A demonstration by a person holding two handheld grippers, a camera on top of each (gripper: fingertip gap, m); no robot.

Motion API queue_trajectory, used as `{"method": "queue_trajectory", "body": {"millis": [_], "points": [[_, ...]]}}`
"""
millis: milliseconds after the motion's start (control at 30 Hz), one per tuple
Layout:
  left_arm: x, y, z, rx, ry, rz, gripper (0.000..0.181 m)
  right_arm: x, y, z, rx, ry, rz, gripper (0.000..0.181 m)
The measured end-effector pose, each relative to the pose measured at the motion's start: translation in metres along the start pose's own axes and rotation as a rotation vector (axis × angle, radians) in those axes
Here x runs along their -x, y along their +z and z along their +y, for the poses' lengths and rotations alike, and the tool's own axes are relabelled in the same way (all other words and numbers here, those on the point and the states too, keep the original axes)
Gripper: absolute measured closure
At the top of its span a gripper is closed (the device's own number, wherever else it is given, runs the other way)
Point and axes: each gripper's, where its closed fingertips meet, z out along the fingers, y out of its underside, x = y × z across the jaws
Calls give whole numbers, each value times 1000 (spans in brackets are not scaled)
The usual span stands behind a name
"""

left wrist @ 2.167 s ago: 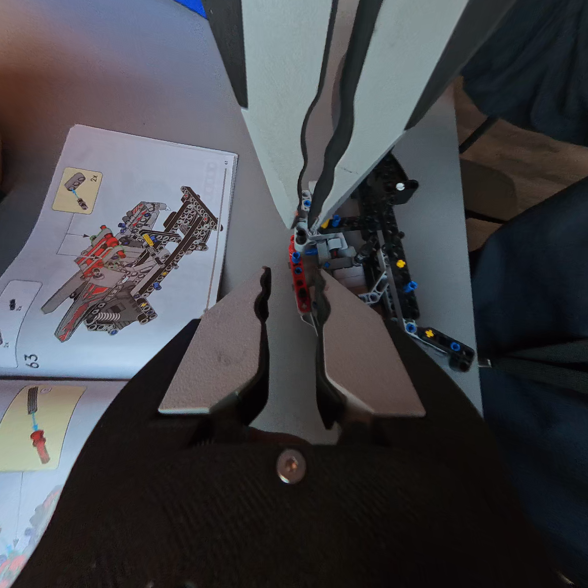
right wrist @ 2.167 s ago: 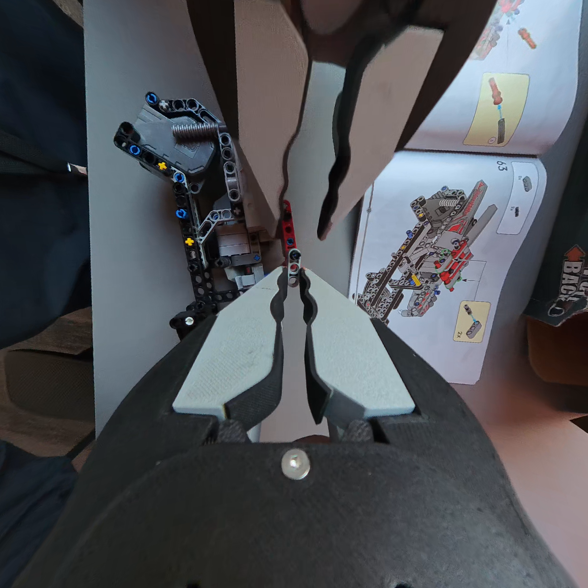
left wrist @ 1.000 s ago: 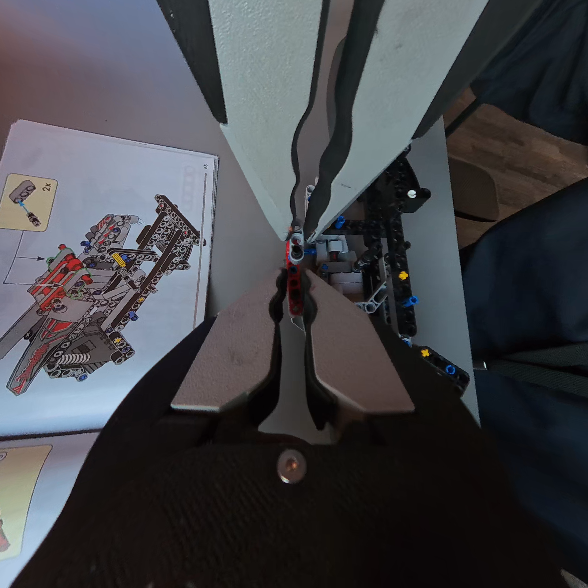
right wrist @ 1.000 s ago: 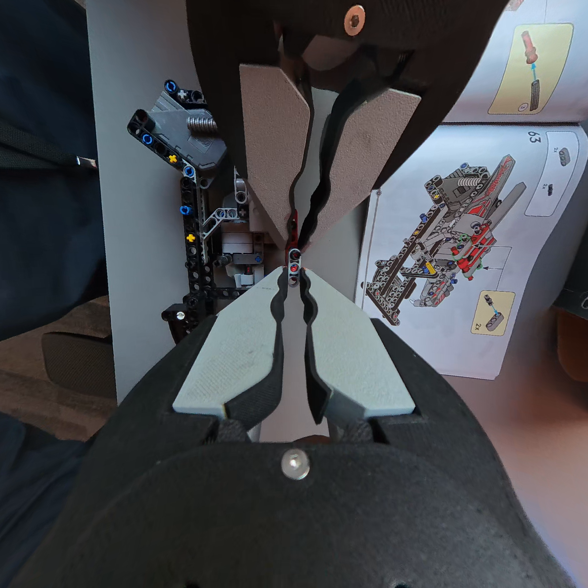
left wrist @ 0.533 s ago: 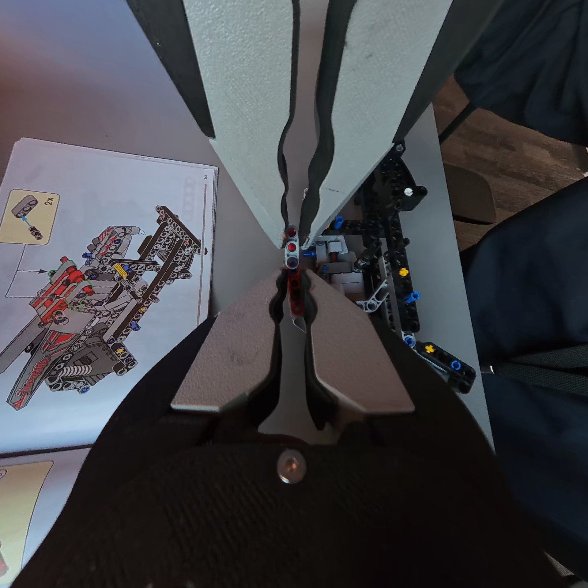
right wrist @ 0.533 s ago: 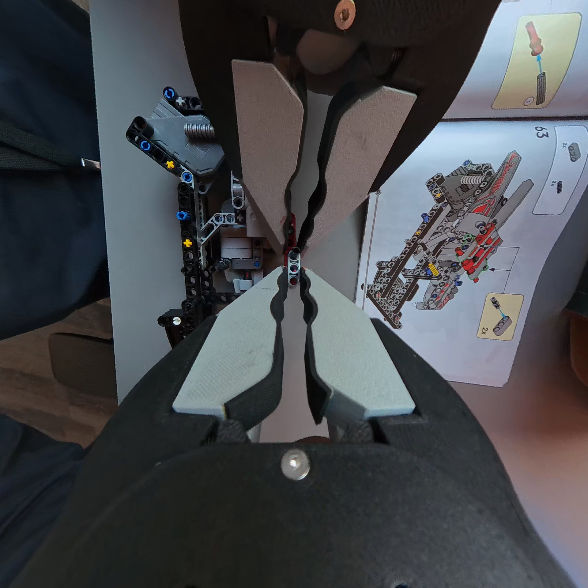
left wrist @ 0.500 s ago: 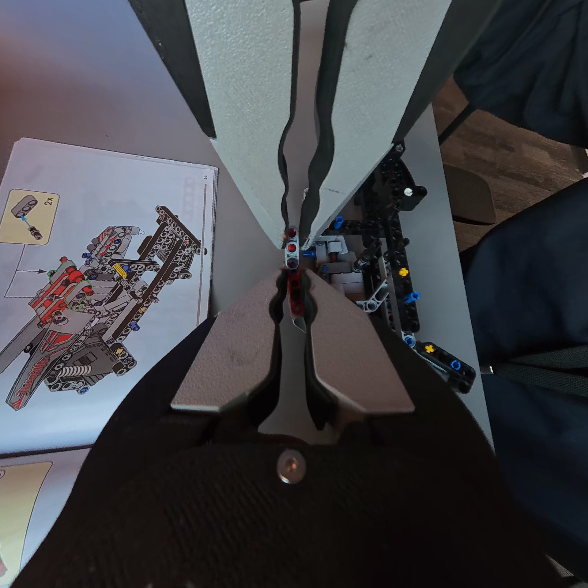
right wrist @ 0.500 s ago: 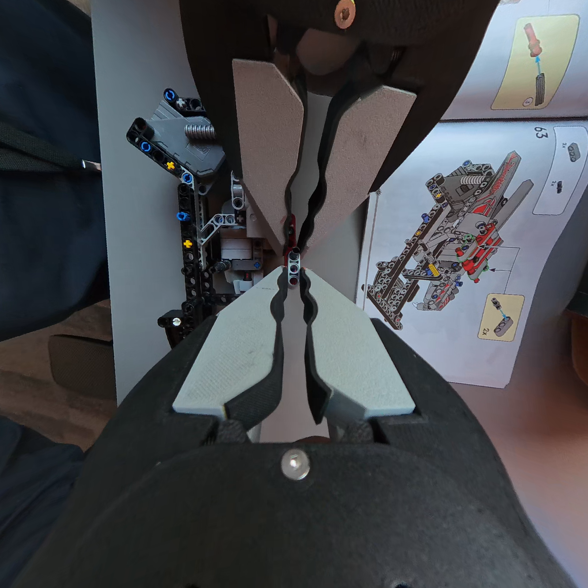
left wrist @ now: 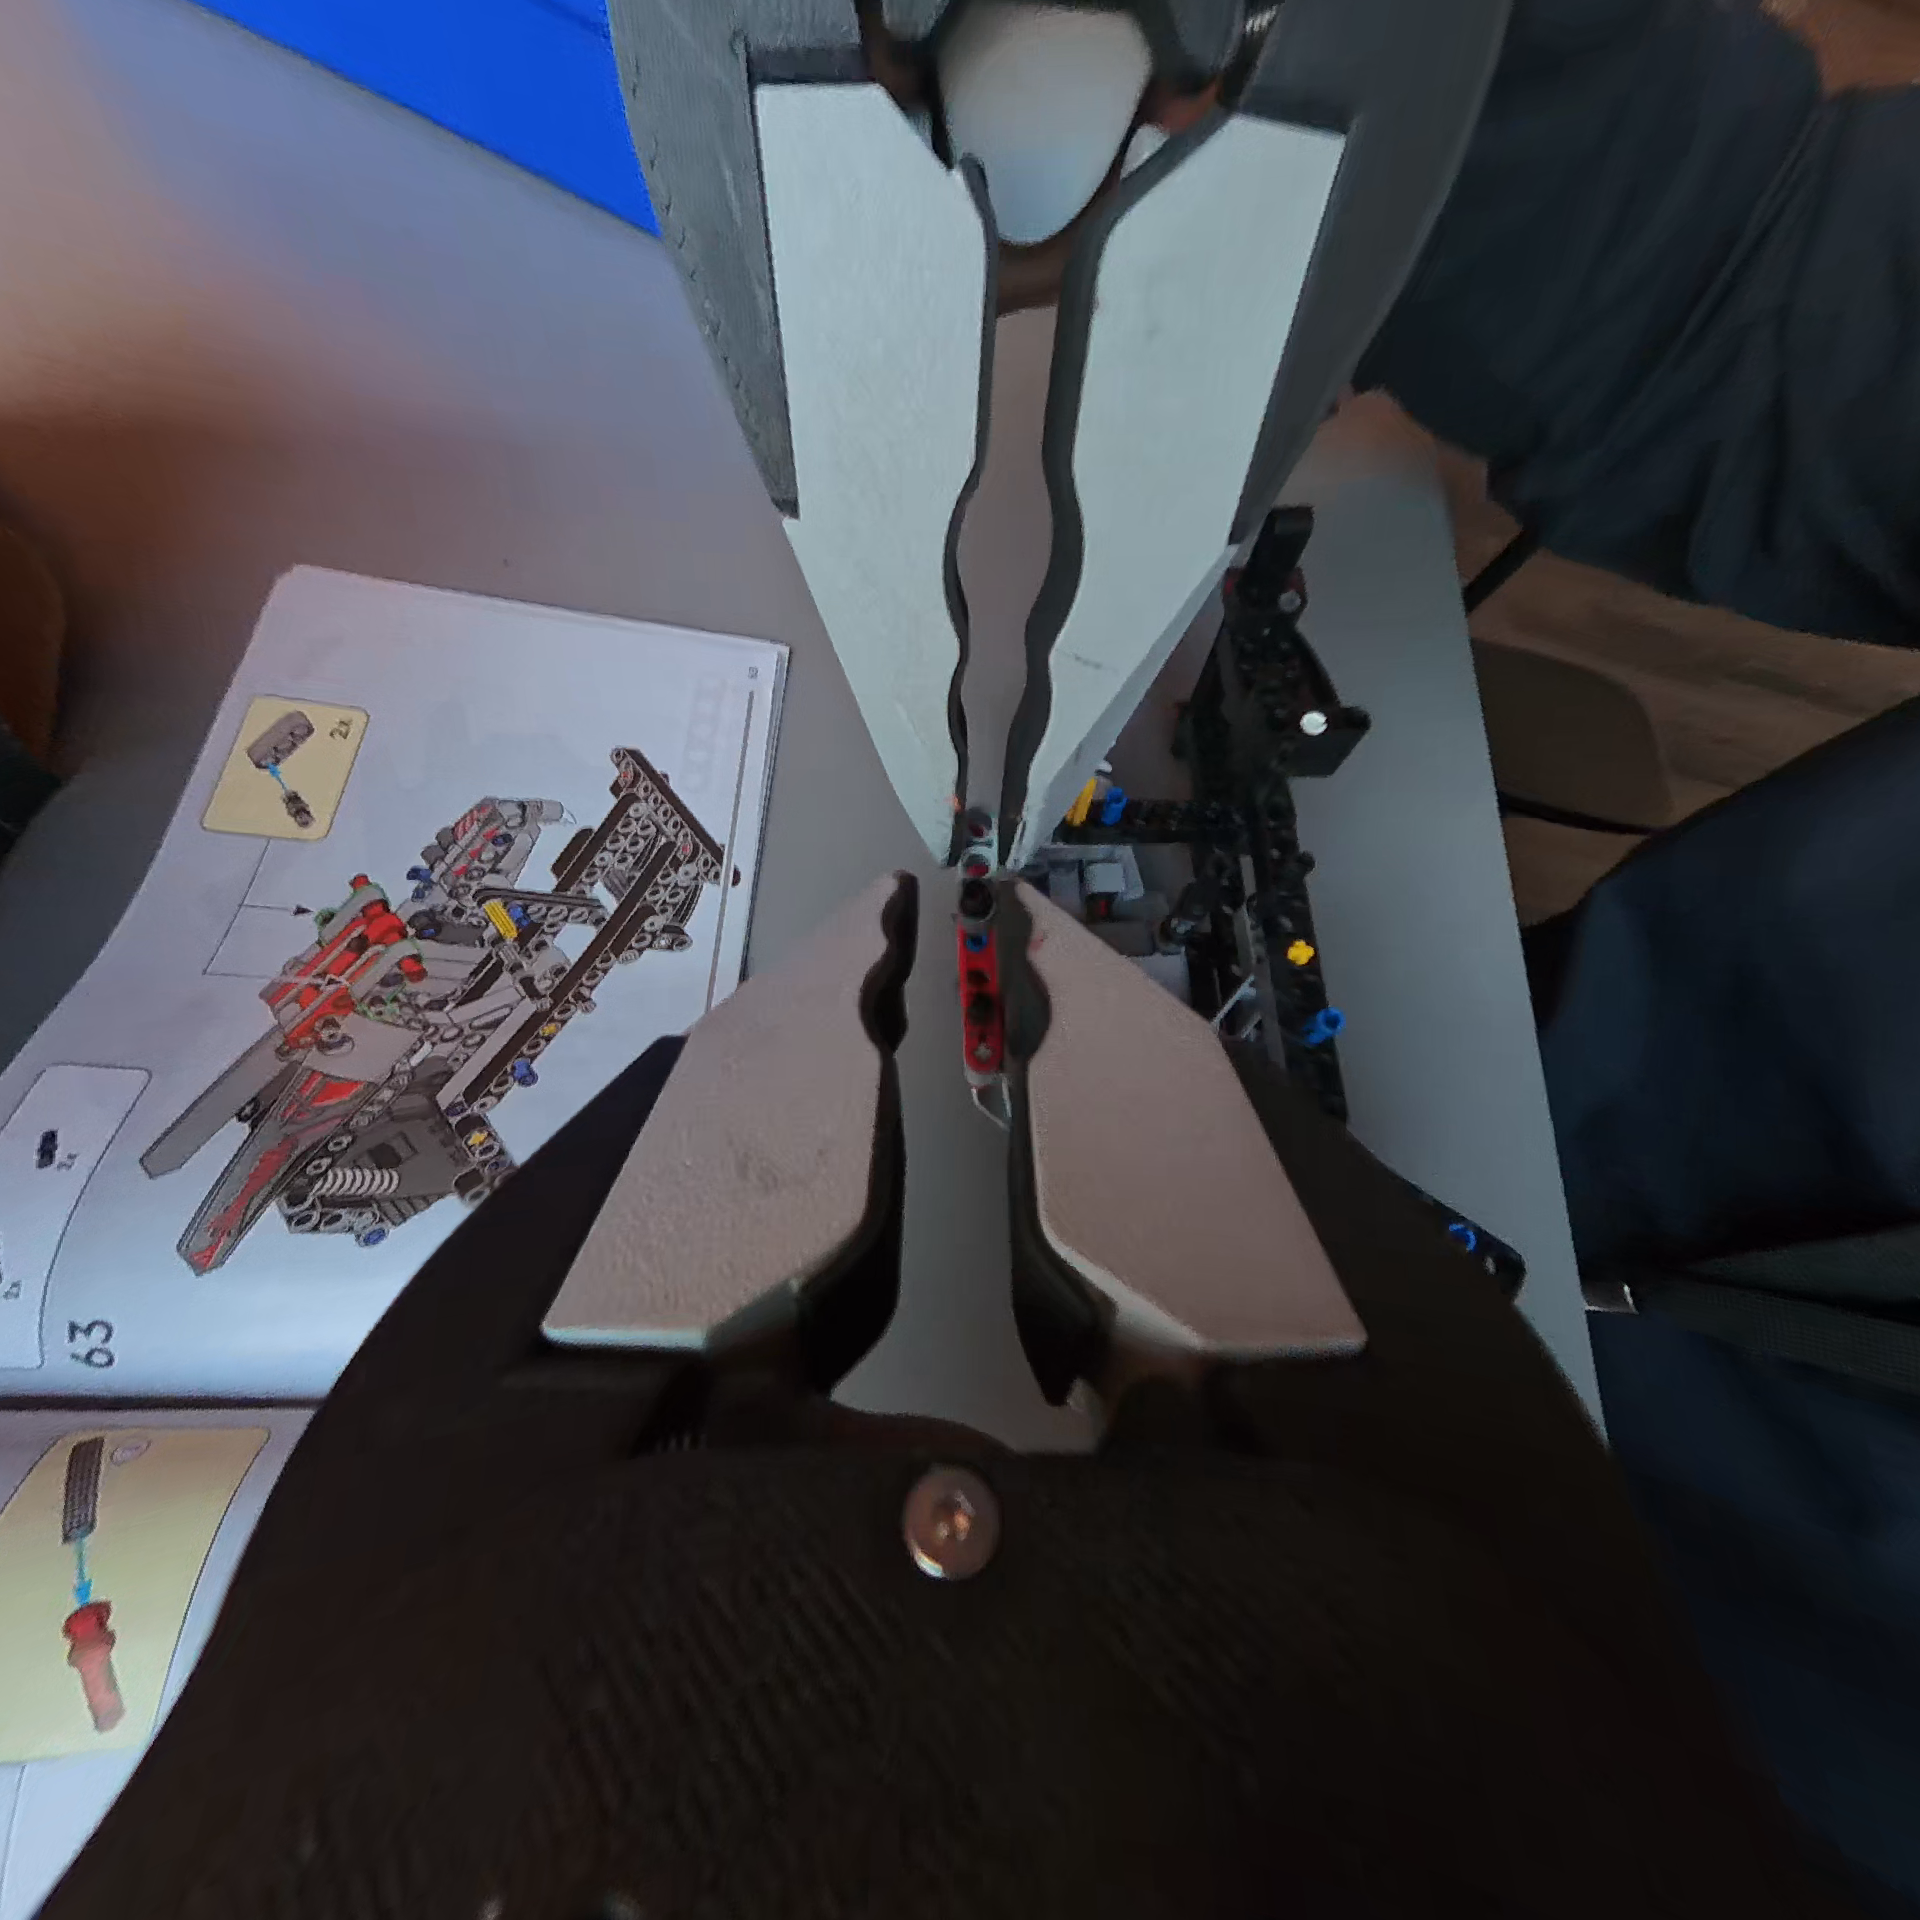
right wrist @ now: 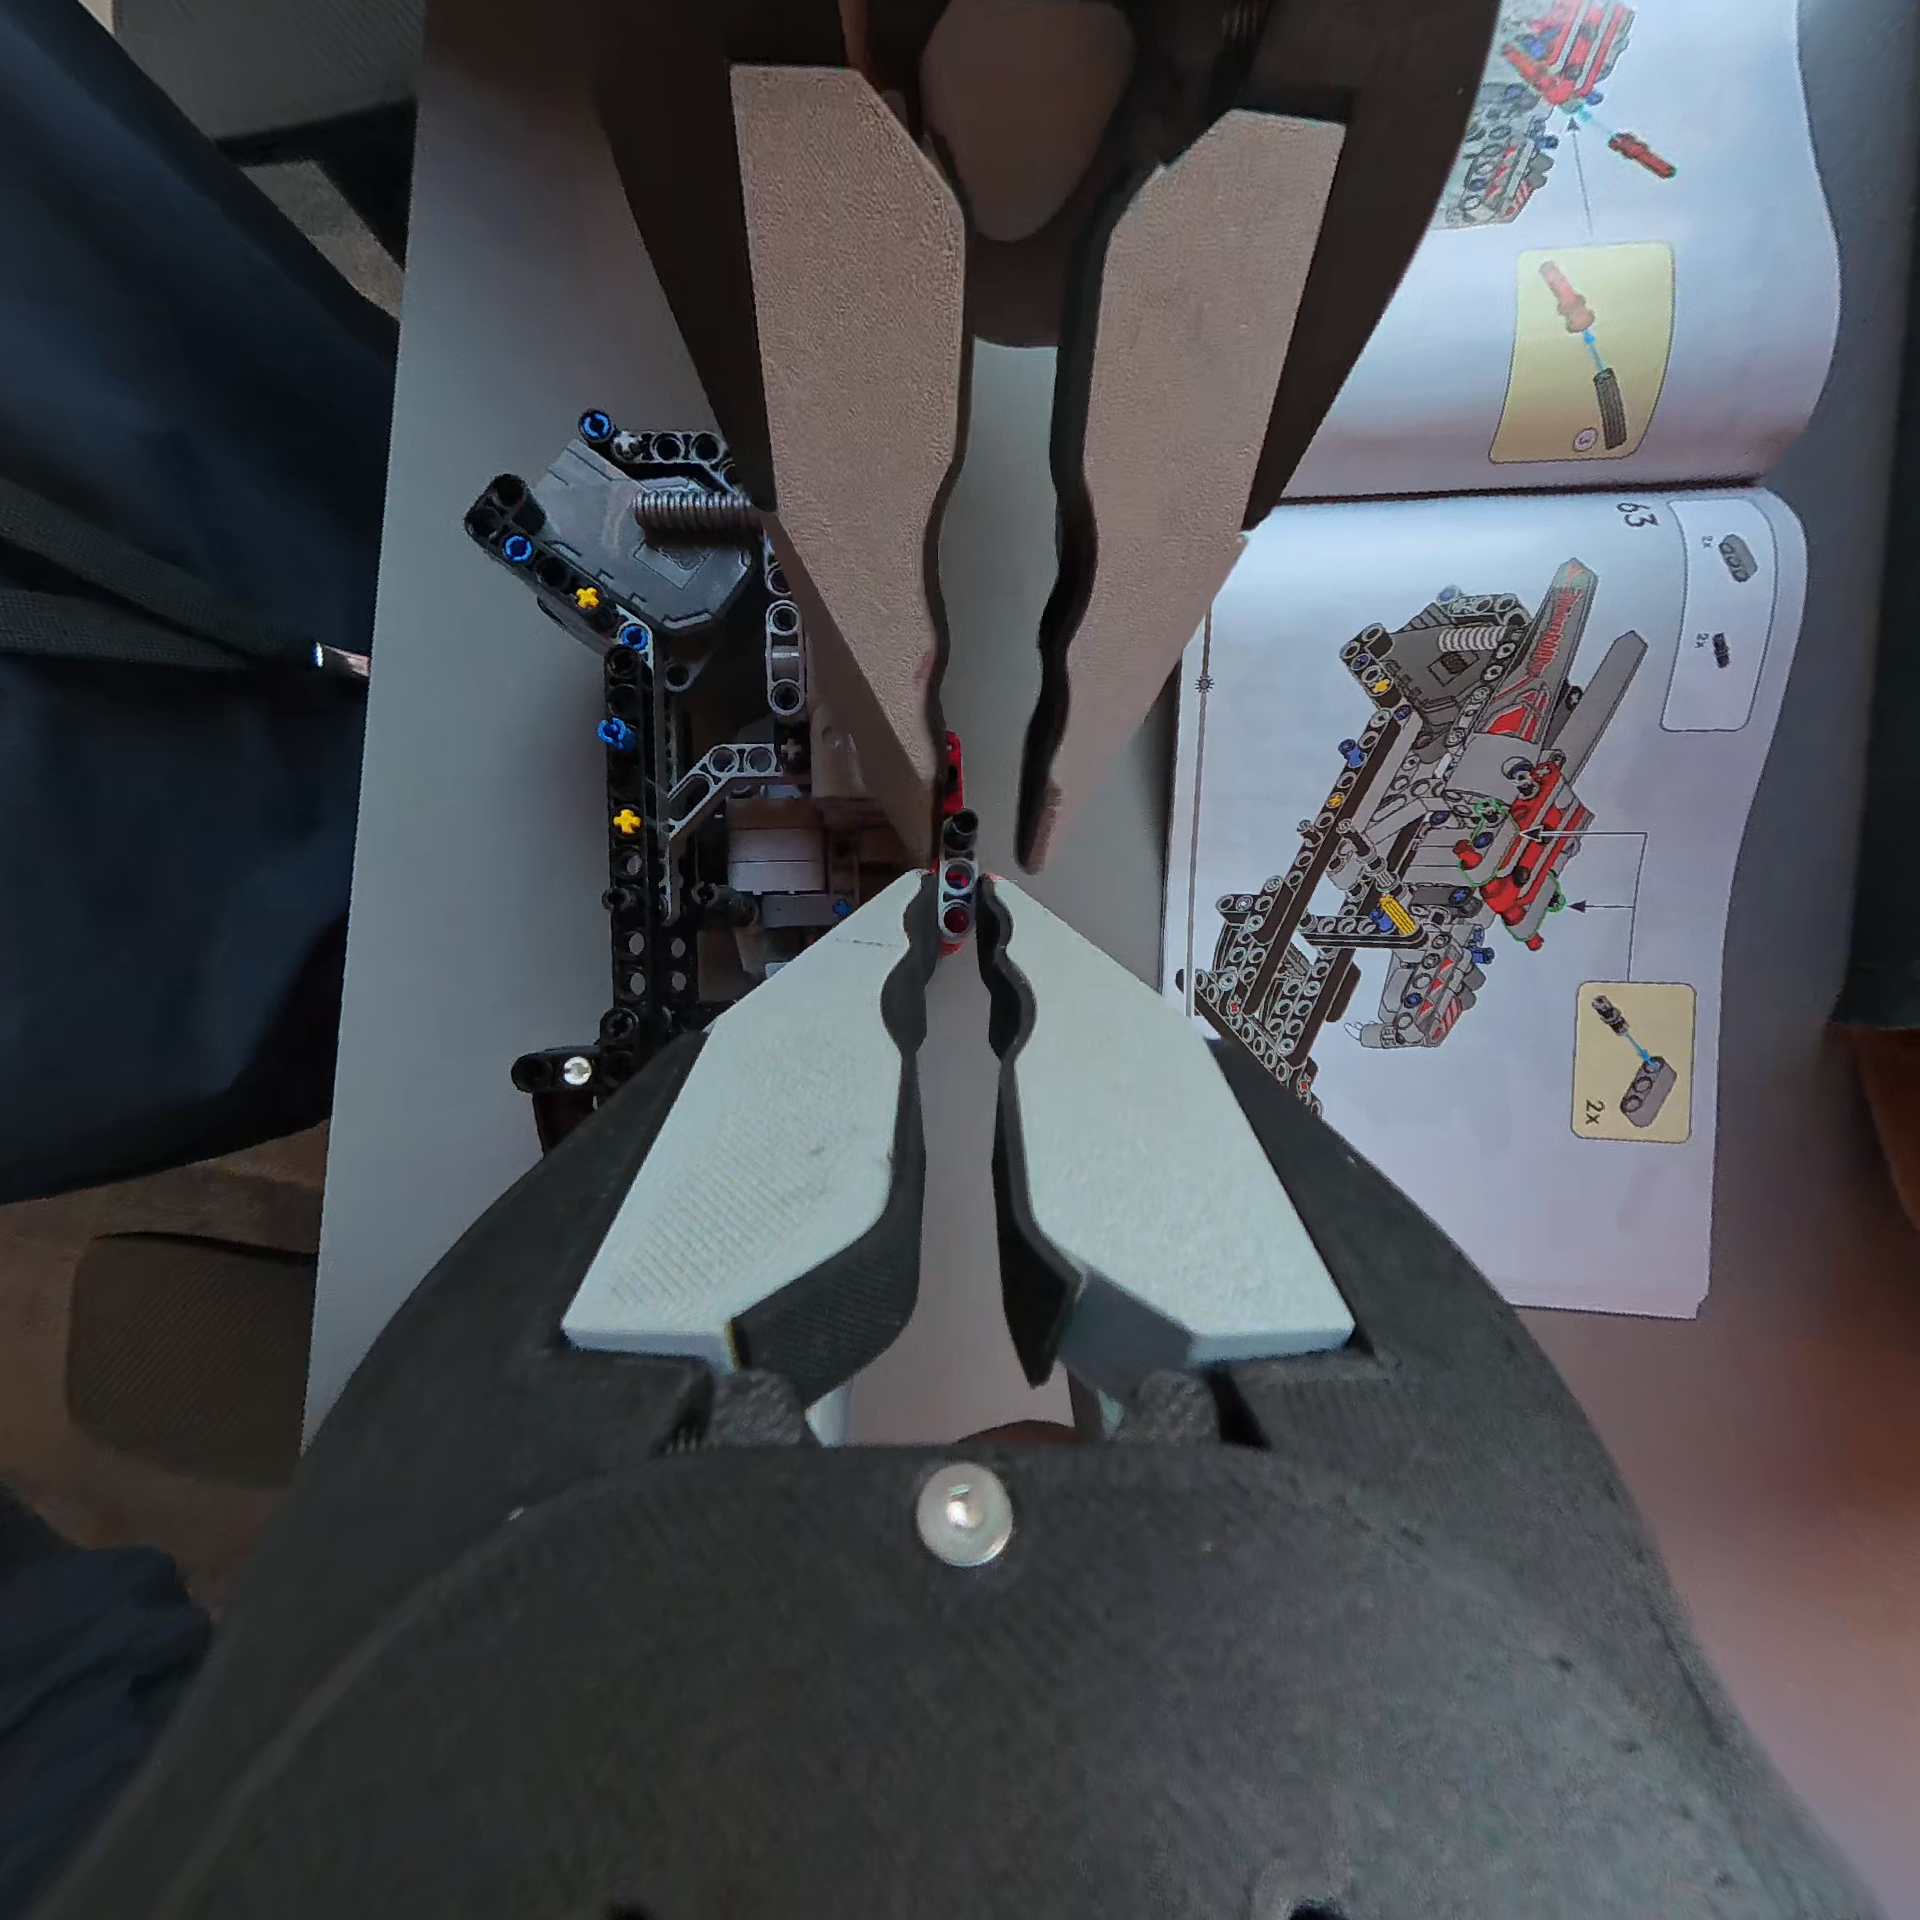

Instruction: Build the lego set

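A partly built black and grey Technic model [left wrist: 1262, 883] lies on the grey table; it also shows in the right wrist view [right wrist: 644, 831]. A red beam [left wrist: 980, 997] on its near side stands between my left gripper's [left wrist: 958, 899] fingers. The jaws are apart and the beam rests against the right finger. My right gripper [right wrist: 956, 888] is shut on a small light grey connector [right wrist: 957, 896] with red pins. It holds the connector at the end of the red beam [right wrist: 952, 756]. The two grippers meet tip to tip.
An open instruction booklet [left wrist: 416, 935] lies beside the model; it also shows in the right wrist view [right wrist: 1455, 831]. The table's edge [left wrist: 1496, 935] runs just past the model, with a person's dark clothing [left wrist: 1745, 1039] and wooden floor beyond. A blue object [left wrist: 468, 94] sits at the far left. The grippers are tip to tip, or close to it.
My left gripper, shut on the red beam half a second ago, has opened and let it go. My right gripper still holds the grey connector at the beam's end.
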Motion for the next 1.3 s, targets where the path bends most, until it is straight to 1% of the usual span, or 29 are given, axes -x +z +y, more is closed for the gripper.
{"method": "queue_trajectory", "body": {"millis": [33,67,133,267,467,600,667,733,800,967,1033,1300], "points": [[-2,1,-1,-7,-1,11,176,-1,0,1,-3,1,7,177],[-2,2,-2,-7,-2,11,177,-1,-1,2,-9,4,9,177],[-1,2,-2,-9,9,0,177,-2,-2,2,-38,16,8,177],[-2,0,-8,-26,18,-12,177,0,-11,-1,-150,42,-18,175],[-1,3,-3,-6,18,-16,177,-4,-15,9,-244,76,3,176],[1,2,-4,-9,18,-21,177,-4,-13,8,-266,62,13,168],[1,1,-4,-10,18,-25,177,-3,-10,6,-266,48,6,169],[2,-1,-5,-13,18,-29,177,-2,-4,8,-232,37,4,170],[1,-2,-5,-14,16,-26,177,-3,-1,8,-223,21,15,176],[0,-3,-5,-8,23,-24,177,-3,-7,5,-255,32,9,174],[-1,-3,-6,-12,24,-21,177,-2,-8,3,-261,28,8,178],[-3,-3,-6,-12,11,-14,177,0,-9,1,-271,2,20,178]]}}
